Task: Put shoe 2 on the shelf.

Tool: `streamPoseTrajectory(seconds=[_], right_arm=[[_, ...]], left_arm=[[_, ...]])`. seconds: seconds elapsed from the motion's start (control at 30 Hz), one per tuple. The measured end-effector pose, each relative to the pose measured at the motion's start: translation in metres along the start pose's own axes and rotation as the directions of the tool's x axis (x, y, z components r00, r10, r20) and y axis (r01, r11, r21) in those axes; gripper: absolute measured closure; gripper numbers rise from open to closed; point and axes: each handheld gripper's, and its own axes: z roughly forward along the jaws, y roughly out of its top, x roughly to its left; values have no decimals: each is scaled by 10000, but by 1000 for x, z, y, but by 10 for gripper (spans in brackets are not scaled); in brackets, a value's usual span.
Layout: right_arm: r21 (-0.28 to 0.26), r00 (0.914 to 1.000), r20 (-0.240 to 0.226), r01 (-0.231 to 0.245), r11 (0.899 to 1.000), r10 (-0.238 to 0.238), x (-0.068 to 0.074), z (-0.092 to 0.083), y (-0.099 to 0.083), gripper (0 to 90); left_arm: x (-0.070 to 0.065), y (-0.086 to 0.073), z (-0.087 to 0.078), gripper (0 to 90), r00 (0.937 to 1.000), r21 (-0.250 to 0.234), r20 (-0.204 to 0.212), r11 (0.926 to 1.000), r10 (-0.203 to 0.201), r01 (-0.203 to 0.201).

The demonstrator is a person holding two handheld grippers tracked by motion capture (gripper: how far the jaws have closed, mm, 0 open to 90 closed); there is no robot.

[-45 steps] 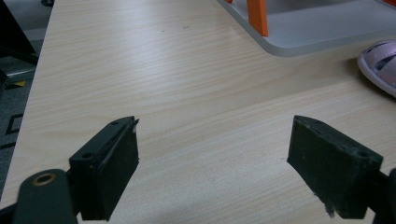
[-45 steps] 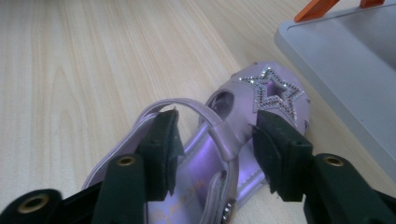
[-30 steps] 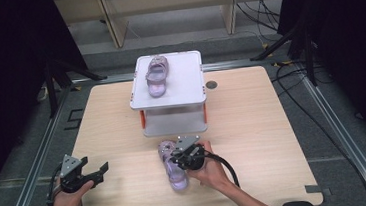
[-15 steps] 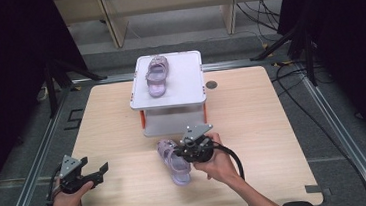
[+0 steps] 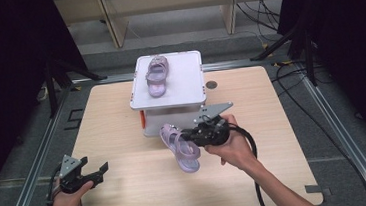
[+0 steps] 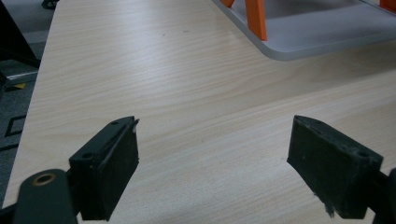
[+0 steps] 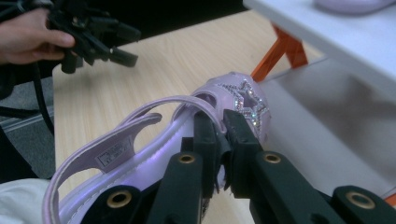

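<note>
In front of the white stand, just off its near edge: purple sandal held clear of the table, toe end toward the stand, heel end tilted down toward the person. Right gripper has jaws clenched on the sandal's strap, seen close in right gripper view; sparkly star on the toe piece just beyond the jaws. Right hand sits near-right of the stand. On top of the stand, toward its left side: 2nd purple sandal, lying flat. Stand has orange legs w/ a grey lower shelf. Left gripper is well apart from the stand, near-left, low over the table; jaws released, wide, nothing between them. Left hand behind it at the table's near edge.
</note>
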Motion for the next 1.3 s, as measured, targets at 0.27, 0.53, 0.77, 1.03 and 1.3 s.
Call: streamPoseTrajectory(seconds=[0.27,0.53,0.77,1.03,1.3], right_arm=[[-463,9983,392,450,9979,-432,-5,-27,27,847],[-816,9940,1052,370,9960,-283,-25,-39,53,848],[-854,9871,1601,153,9962,-14,-47,-32,69,848],[-815,9788,1984,-344,9961,501,-77,-16,80,848],[-646,9708,2280,-619,9960,751,-91,-13,87,848]], left_arm=[[0,0,1,156,10000,-45,77,10000,44,-44],[0,0,0,155,10000,-30,58,10000,54,-54],[0,0,0,155,10000,-47,47,10000,-5,5],[0,0,0,155,9999,-109,105,9999,-27,28],[0,1,0,156,10000,-39,38,10000,12,-12]])
